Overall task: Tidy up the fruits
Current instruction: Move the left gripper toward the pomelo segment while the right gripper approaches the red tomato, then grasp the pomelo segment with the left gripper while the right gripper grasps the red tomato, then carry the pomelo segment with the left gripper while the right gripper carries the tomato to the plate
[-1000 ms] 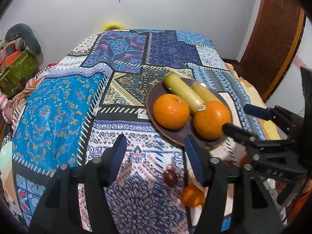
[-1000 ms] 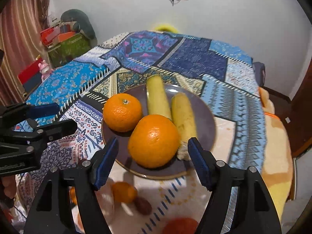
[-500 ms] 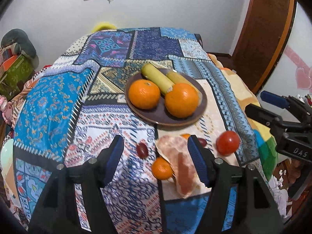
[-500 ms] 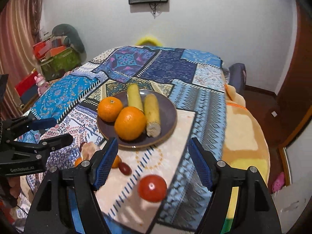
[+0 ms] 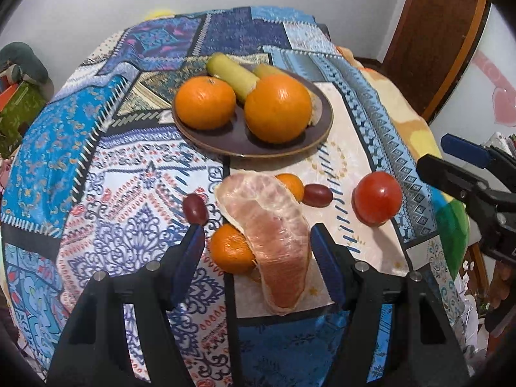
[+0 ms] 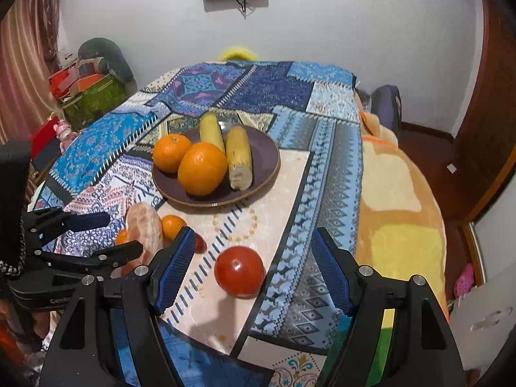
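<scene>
A brown plate (image 5: 283, 153) (image 6: 264, 158) on the patterned bedspread holds two oranges (image 5: 277, 108) (image 6: 202, 167) and two banana pieces (image 5: 232, 75) (image 6: 239, 156). In front of it lie a peeled pomelo segment (image 5: 271, 225) (image 6: 143, 225), two small tangerines (image 5: 230, 248), two dark grapes (image 5: 195, 208) and a red tomato (image 5: 377, 198) (image 6: 239, 271). My left gripper (image 5: 258, 258) is open and empty, its fingers on either side of the pomelo segment's near end. My right gripper (image 6: 253, 264) is open and empty, just above the tomato.
The bed's near edge lies just below the loose fruit. An orange and yellow blanket (image 6: 396, 200) hangs off the right side. Boxes and toys (image 6: 87, 90) stand at the left wall, a wooden door (image 5: 435, 42) at the right.
Both grippers have pulled back from the plate toward the bed's near edge. The loose fruit in front of the plate has come into view. Both stay open.
</scene>
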`<action>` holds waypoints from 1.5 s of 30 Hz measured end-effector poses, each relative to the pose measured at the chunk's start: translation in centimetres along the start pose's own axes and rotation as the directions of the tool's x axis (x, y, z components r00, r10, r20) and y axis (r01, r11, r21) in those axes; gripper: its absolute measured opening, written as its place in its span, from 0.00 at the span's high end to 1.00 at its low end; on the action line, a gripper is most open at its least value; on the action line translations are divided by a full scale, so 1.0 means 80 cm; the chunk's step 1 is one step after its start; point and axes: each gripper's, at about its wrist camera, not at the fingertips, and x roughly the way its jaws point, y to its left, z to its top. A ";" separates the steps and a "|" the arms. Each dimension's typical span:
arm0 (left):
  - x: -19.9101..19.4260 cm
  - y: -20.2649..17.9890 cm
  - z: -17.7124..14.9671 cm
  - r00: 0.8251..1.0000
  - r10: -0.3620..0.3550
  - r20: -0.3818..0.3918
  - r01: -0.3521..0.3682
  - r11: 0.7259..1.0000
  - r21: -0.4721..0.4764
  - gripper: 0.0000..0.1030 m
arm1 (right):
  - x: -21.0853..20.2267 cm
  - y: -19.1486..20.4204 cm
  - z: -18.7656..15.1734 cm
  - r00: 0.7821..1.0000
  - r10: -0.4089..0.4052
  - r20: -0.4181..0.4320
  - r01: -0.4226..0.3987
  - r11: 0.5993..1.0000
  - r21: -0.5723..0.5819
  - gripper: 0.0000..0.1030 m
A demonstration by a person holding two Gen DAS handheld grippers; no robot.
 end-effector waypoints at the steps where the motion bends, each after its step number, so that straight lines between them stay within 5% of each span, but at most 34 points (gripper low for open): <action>1: 0.003 -0.001 0.000 1.000 -0.004 -0.004 0.004 1.000 -0.001 0.34 | 0.003 -0.001 -0.002 1.000 0.002 -0.006 -0.002 1.000 0.004 0.31; 9: 0.021 -0.007 0.010 1.000 0.009 0.004 -0.009 1.000 0.009 0.34 | 0.038 -0.007 -0.018 0.995 0.043 -0.085 -0.041 0.999 0.025 0.32; 23: 0.025 0.000 0.010 0.999 0.001 0.037 -0.001 1.000 0.012 0.41 | 0.075 -0.001 -0.032 0.978 0.120 -0.169 -0.117 0.993 0.028 0.56; 45: -0.045 0.018 0.034 0.983 -0.025 0.181 0.033 0.999 -0.041 0.44 | 0.026 0.001 0.007 0.997 0.074 -0.023 -0.074 0.997 0.001 0.58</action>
